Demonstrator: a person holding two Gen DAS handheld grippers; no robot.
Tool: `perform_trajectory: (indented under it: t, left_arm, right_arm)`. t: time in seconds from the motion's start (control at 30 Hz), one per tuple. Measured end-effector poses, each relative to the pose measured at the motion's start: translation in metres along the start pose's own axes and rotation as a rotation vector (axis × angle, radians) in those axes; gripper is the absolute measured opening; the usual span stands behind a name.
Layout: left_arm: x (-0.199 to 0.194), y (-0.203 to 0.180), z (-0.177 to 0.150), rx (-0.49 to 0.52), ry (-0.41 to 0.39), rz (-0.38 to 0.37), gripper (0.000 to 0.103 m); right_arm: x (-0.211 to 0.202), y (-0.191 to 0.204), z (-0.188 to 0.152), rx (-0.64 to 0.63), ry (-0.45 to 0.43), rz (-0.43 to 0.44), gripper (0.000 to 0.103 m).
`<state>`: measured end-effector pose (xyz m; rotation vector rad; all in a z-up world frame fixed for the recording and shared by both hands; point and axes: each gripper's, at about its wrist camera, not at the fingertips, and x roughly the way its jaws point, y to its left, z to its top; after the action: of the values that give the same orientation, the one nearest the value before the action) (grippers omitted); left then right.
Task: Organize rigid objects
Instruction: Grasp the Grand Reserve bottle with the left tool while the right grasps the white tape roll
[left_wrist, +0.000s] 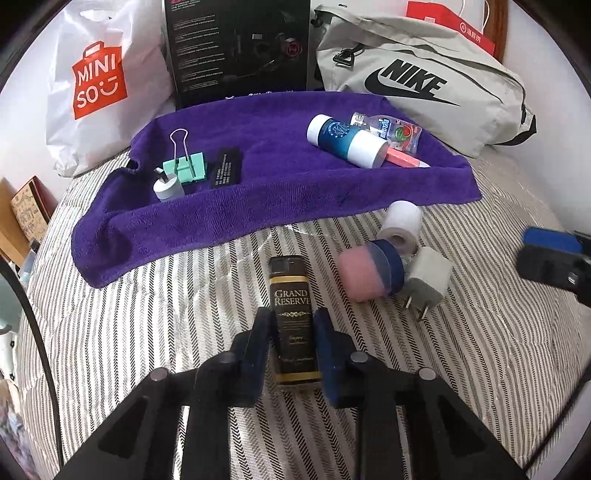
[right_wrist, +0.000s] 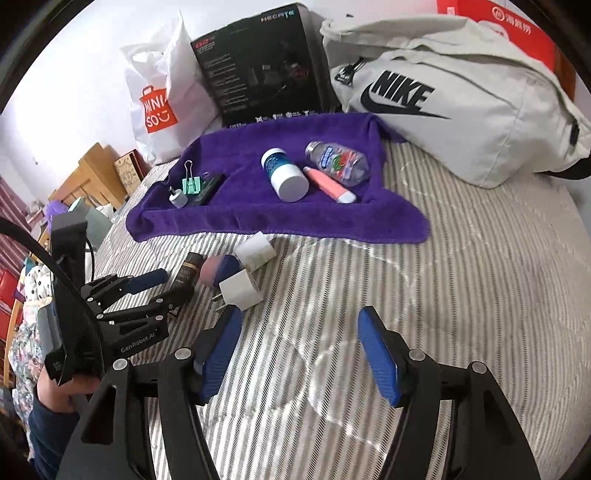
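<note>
My left gripper (left_wrist: 293, 325) is shut on a dark "Grand Reserve" bottle (left_wrist: 293, 317) lying on the striped bed; it also shows in the right wrist view (right_wrist: 186, 273). Beside it lie a pink-and-blue cylinder (left_wrist: 369, 271), a white tape roll (left_wrist: 400, 225) and a white plug adapter (left_wrist: 428, 282). On the purple towel (left_wrist: 258, 192) lie a mint binder clip (left_wrist: 184, 166), a small grey plug (left_wrist: 168, 188), a black card (left_wrist: 226, 168), a blue-white bottle (left_wrist: 347, 142), a clear bottle (left_wrist: 388, 129) and a pink tube (left_wrist: 406, 159). My right gripper (right_wrist: 299, 354) is open and empty over the bedsheet.
A Miniso bag (left_wrist: 99, 81), a black box (left_wrist: 240, 48) and a grey Nike bag (left_wrist: 424, 85) stand behind the towel. A red box (right_wrist: 517, 33) is at the back right. Wooden furniture (right_wrist: 92, 177) stands left of the bed.
</note>
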<state>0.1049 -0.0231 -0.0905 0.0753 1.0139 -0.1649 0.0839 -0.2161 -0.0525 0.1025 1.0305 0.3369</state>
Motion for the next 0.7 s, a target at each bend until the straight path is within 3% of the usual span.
perform_trajectory:
  t: [0.33, 0.63, 0.7]
  left_arm:
    - [-0.006, 0.025, -0.011, -0.066, -0.012, -0.058, 0.023]
    - [-0.005, 0.023, -0.011, -0.063, -0.019, -0.041, 0.023]
    - [-0.005, 0.024, -0.011, -0.069, -0.017, -0.046, 0.023]
  right_arm:
    - [0.054, 0.026, 0.030, -0.120, 0.038, 0.003, 0.065]
    - [0.091, 0.038, 0.047, -0.229, 0.100, -0.018, 0.063]
    - [0.096, 0.039, 0.049, -0.232, 0.105, -0.014, 0.057]
